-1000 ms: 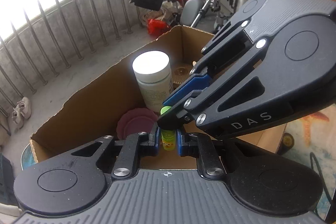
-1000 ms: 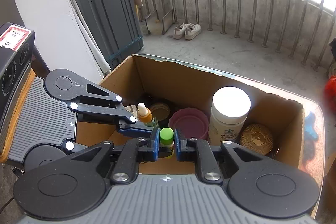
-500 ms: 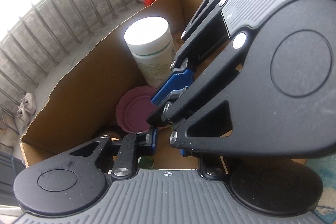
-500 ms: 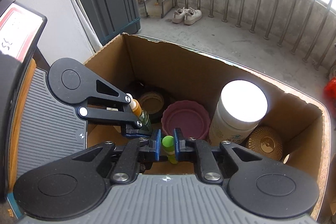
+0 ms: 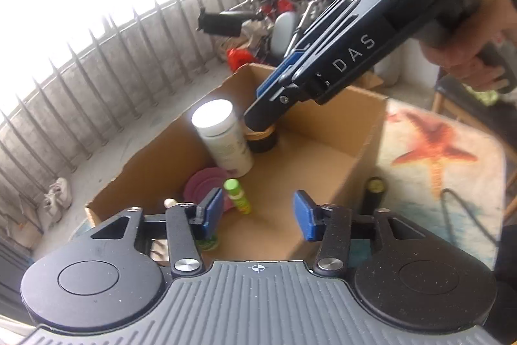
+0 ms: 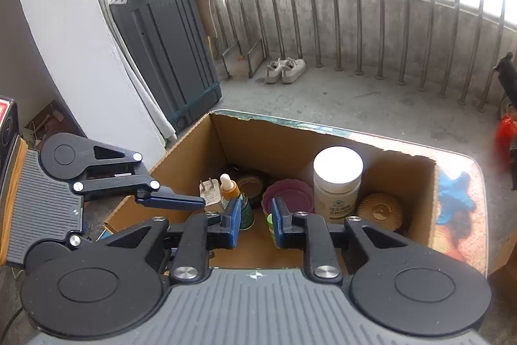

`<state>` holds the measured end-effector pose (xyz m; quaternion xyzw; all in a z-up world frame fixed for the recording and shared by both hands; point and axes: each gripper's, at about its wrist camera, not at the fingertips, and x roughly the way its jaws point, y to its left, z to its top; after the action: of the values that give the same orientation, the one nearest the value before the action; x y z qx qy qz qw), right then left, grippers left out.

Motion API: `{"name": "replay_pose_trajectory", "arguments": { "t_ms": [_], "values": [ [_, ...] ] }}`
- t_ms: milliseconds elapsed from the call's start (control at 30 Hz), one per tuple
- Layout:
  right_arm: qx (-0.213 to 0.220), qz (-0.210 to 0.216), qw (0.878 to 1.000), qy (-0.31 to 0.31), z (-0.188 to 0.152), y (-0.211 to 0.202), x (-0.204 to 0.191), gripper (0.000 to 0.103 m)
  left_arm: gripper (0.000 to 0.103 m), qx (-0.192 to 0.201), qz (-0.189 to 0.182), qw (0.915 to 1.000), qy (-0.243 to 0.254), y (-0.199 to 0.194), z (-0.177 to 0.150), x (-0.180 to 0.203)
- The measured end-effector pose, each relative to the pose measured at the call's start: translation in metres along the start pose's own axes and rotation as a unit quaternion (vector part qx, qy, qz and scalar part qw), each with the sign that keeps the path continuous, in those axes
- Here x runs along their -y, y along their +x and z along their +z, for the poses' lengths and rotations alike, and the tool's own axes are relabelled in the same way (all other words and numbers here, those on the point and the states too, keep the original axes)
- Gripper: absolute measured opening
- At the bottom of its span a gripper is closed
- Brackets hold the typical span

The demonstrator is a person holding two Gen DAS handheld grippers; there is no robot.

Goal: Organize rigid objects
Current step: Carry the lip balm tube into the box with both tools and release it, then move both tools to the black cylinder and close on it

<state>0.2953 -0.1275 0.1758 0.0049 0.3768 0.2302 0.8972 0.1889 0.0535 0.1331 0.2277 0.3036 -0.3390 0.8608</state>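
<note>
A: Standing free inside the cardboard box (image 5: 365,131), the small yellow-green bottle with the green cap (image 5: 237,195) leans a little, right in front of the pink lidded container (image 5: 202,183).

B: Is anything gripping it?

A: No. The left gripper (image 5: 258,212) is spread wide, its blue pads (image 5: 213,209) well apart, and the bottle sits just past the left pad without touching either one. The right gripper (image 6: 256,222) is released too, jaws parted with nothing between them; from its camera only a sliver of the green cap (image 6: 269,219) peeks beside its right pad.

B: What else is in the box?

A: A tall white jar with a white lid (image 6: 337,183) stands behind the pink container (image 6: 287,198). Beside the jar sits a round gold-lidded jar (image 6: 381,210) in the corner. On the other side there is an amber dropper bottle (image 6: 230,189), a white plug adapter (image 6: 208,193) and a dark round tin (image 6: 250,183).

B: And outside the box?

A: The box rests on a table with a starfish-print cover (image 5: 433,144). A dark bottle (image 5: 373,193) stands on it just beside the box wall. In the left view the right gripper hangs above the far end of the box. White sneakers (image 6: 286,70) lie on the balcony floor near the railing (image 6: 355,5).
</note>
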Motion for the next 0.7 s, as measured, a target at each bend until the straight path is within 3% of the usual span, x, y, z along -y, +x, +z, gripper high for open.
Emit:
{"name": "replay_pose_trajectory", "arguments": {
  "t_ms": [33,67,100,167,233,333,433,533,633,667,700],
  "values": [
    [0.007,-0.003,1.000,-0.004,-0.006,-0.015,-0.002,0.037,0.060,0.012,-0.017,0.9997,-0.010,-0.007,-0.006,0.008],
    [0.014,-0.003,1.000,-0.008,-0.016,-0.033,-0.005,0.051,0.060,0.023,-0.036,0.9988,-0.026,-0.007,-0.013,0.019],
    [0.019,-0.003,1.000,-0.009,-0.026,-0.046,-0.006,0.059,0.060,0.027,-0.050,0.9977,-0.036,-0.007,-0.022,0.029],
    [0.014,-0.002,1.000,-0.011,-0.045,-0.065,-0.005,0.059,0.060,0.036,-0.063,0.9959,-0.054,0.004,-0.038,0.047],
    [0.002,-0.002,1.000,-0.010,-0.062,-0.077,-0.005,0.059,0.060,0.060,-0.048,0.9950,-0.063,0.023,-0.052,0.061],
    [0.037,-0.016,0.999,0.023,-0.084,-0.095,0.001,0.060,0.059,0.078,-0.047,0.9912,-0.096,0.047,-0.061,0.071],
    [0.047,-0.013,0.998,0.050,-0.097,-0.098,0.013,0.060,0.058,0.103,-0.045,0.9822,-0.151,0.069,-0.062,0.073],
    [0.043,-0.010,0.997,0.068,-0.108,-0.093,0.022,0.060,0.057,0.117,-0.051,0.9661,-0.224,0.079,-0.067,0.069],
    [0.047,-0.010,0.996,0.078,-0.116,-0.090,0.026,0.060,0.024,0.118,-0.026,0.9632,-0.240,0.087,-0.067,0.067],
    [0.047,-0.011,0.996,0.077,-0.121,-0.090,0.024,0.060,0.022,0.129,-0.010,0.9588,-0.253,0.087,-0.070,0.065],
    [0.044,-0.012,0.996,0.073,-0.122,-0.088,0.022,0.060,0.022,0.131,-0.019,0.9556,-0.263,0.088,-0.072,0.062]
  ]
}}
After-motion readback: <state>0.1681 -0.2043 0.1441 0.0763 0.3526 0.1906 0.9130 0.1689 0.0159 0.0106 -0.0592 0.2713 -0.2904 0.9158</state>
